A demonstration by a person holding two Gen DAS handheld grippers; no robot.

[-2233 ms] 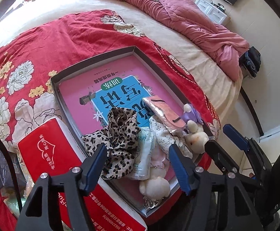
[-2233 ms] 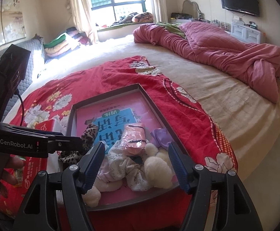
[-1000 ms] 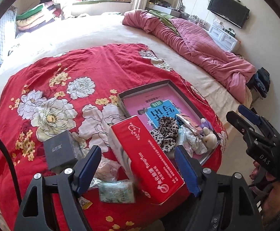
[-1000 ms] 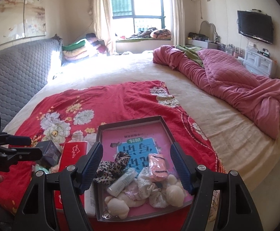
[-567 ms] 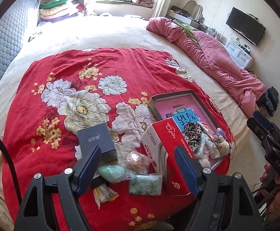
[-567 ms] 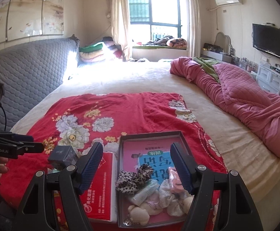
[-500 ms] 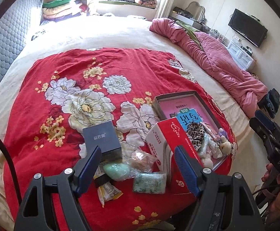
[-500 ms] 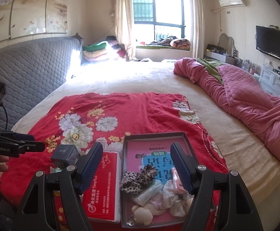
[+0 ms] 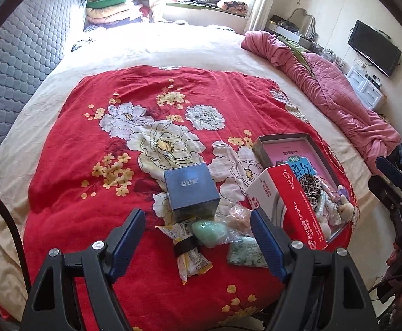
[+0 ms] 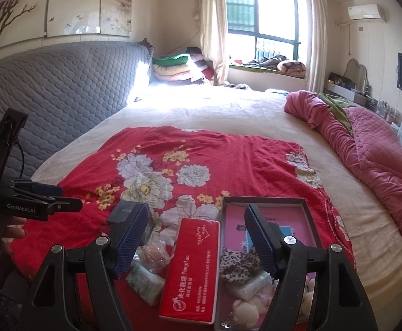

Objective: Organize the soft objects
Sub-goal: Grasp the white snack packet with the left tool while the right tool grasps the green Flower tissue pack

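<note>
1. Two hand-held grippers hang above the near edge of a bed spread with a red floral blanket (image 9: pixel 96 165); the left gripper (image 9: pixel 198 234) and the right gripper (image 10: pixel 196 237) both have their blue fingers spread apart, with nothing between them.

2. Soft items already sit in the grey tray (image 9: pixel 283 137) at right: a leopard-print scrunchie (image 10: pixel 238 266), a cream plush toy (image 10: pixel 246 313) and pale cloth pieces crowd its near end, on top of a pink and blue book (image 9: pixel 300 160).

3. Left of the tray, a red carton (image 10: pixel 194 267) lies lengthwise, its side just beside the tray wall.

4. Loose goods remain on the blanket left of the carton: a mint-green sponge (image 9: pixel 210 230) in clear wrap, a peach-coloured wrapped sponge (image 10: pixel 154 256), a pale green packet (image 9: pixel 246 252) and a yellow snack sachet (image 9: pixel 191 259), all near a dark blue box (image 9: pixel 191 190).

5. Judging by the layout, the wrapped sponges are the next soft pieces for the tray.

6. They should be very light and squashy; the clear film looks slick and may slide or crackle under the pads.

7. A grip across the sponge's middle, pinching the body rather than the loose film, seems safest.

8. Both boxes look stiff and probably stay out.
</note>
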